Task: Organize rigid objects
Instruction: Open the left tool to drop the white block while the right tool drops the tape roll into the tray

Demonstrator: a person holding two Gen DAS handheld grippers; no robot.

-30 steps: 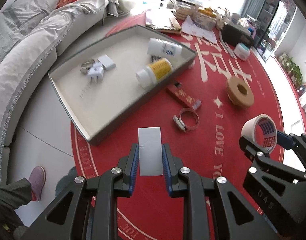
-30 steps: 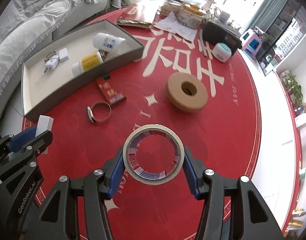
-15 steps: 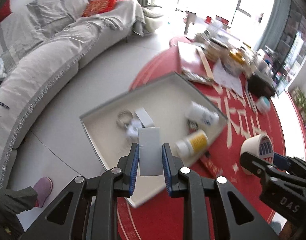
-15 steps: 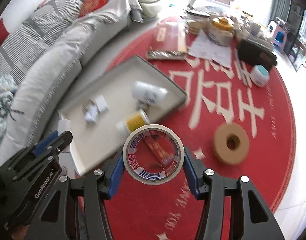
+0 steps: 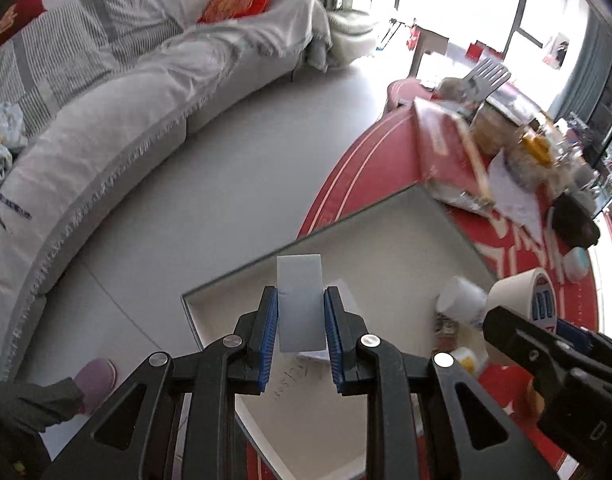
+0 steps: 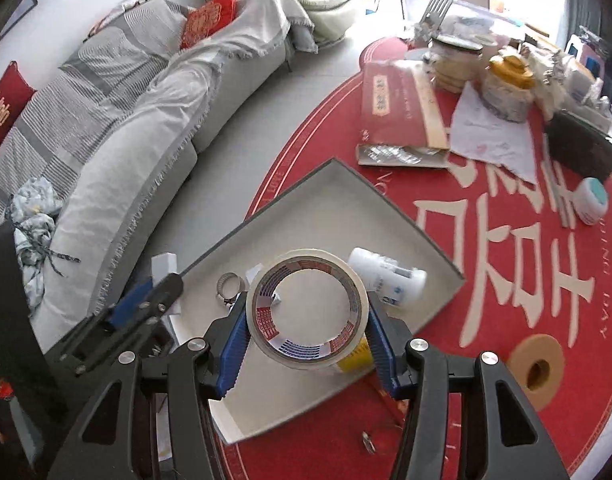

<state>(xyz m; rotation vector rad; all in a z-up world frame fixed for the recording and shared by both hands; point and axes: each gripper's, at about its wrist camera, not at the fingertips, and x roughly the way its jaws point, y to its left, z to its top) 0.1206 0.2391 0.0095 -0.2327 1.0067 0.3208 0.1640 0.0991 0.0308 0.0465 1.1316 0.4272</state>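
Note:
My left gripper (image 5: 299, 300) is shut on a flat white rectangular block (image 5: 299, 280), held upright over the near left part of the grey tray (image 5: 386, 248). My right gripper (image 6: 306, 304) is shut on a roll of white tape (image 6: 306, 350) with red and blue print inside, held above the tray (image 6: 326, 216). In the tray lie a white bottle (image 6: 388, 280), a yellow-labelled bottle (image 6: 354, 360) and a metal hose clamp (image 6: 229, 286). The right wrist view shows the left gripper (image 6: 165, 284) at the tray's left edge. The left wrist view shows the tape (image 5: 522, 292) at the right.
The tray sits on a round red mat (image 6: 506, 280) on the floor. A brown tape roll (image 6: 536, 368) and a second clamp (image 6: 368, 440) lie on the mat. A red box (image 6: 390, 112), black pouch (image 6: 582, 148) and teal-lidded jar (image 6: 592, 200) crowd the far side. A grey sofa (image 6: 125, 140) curves along the left.
Both grippers, still holding the white block and the tape, have moved from over the red mat to over the tray. The sofa and floor now fill more of both views.

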